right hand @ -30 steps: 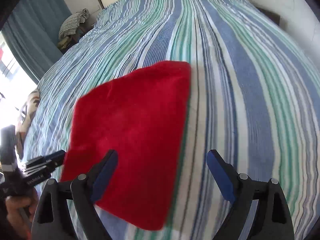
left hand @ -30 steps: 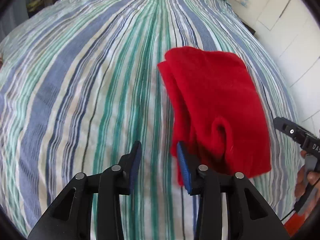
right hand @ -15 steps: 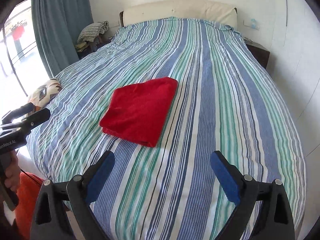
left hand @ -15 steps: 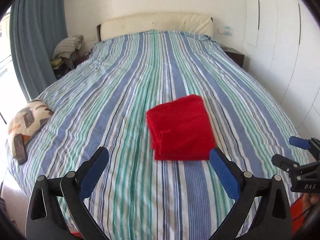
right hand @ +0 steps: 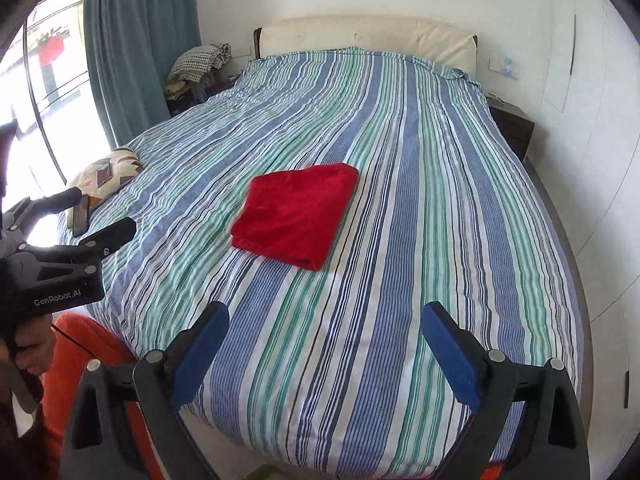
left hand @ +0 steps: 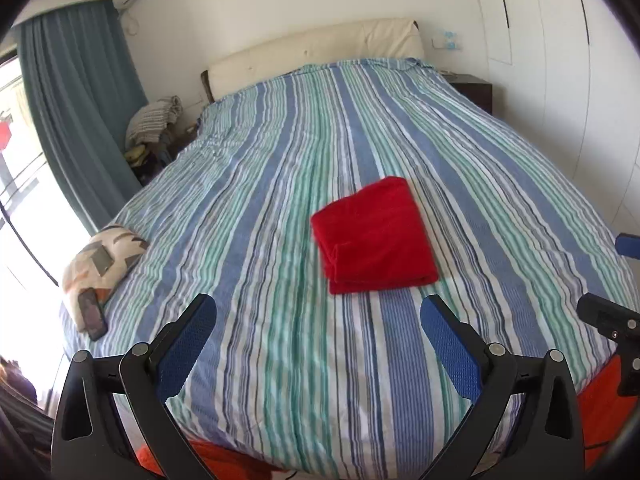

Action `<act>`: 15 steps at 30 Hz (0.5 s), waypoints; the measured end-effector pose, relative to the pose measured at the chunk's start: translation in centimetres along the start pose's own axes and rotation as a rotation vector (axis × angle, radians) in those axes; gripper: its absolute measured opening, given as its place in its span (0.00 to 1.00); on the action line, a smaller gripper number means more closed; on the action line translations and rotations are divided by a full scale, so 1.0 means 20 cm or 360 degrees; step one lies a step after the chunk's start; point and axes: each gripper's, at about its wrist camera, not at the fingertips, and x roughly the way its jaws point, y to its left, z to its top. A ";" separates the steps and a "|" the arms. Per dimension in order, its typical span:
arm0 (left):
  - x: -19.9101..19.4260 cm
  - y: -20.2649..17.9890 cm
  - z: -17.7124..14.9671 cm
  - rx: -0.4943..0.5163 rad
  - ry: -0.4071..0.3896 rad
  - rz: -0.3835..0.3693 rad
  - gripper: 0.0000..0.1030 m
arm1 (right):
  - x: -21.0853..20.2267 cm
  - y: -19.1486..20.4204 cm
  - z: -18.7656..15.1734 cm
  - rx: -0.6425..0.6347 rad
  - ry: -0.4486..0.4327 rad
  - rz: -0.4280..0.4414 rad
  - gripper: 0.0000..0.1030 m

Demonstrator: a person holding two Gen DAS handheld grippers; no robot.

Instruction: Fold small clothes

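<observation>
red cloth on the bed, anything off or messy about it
Nothing stands out. The red cloth lies folded in a flat, roughly square stack on the striped bedspread, edges fairly even, only a small fold line near its left front. Both hand-held grippers, left and right, are open and clear of it.

The bed wears a blue, green and white striped cover. A folded red cloth lies flat on it, ahead of the left claw. A patterned pillow sits at the edge far to that claw's left, a phone leaning against it.
</observation>
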 end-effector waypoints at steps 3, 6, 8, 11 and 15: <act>-0.03 0.04 -0.05 -0.0040 0.0042 0.0037 0.99 | -0.03 0.08 -0.02 -0.0058 0.0028 -0.0051 0.93; 0.00 0.11 -0.11 -0.0169 0.0160 -0.0029 0.99 | -0.05 0.13 -0.04 -0.0020 0.0038 -0.0078 0.93; 0.03 0.12 -0.16 -0.0192 0.0204 -0.0060 0.99 | -0.08 0.15 -0.06 0.0044 0.0003 -0.0077 0.93; 0.09 0.10 -0.22 -0.0163 0.0284 -0.0075 0.99 | -0.08 0.16 -0.08 0.0112 -0.0002 -0.0093 0.93; 0.11 0.08 -0.28 -0.0129 0.0347 -0.0041 0.99 | -0.05 0.17 -0.11 0.0128 0.0053 -0.0124 0.93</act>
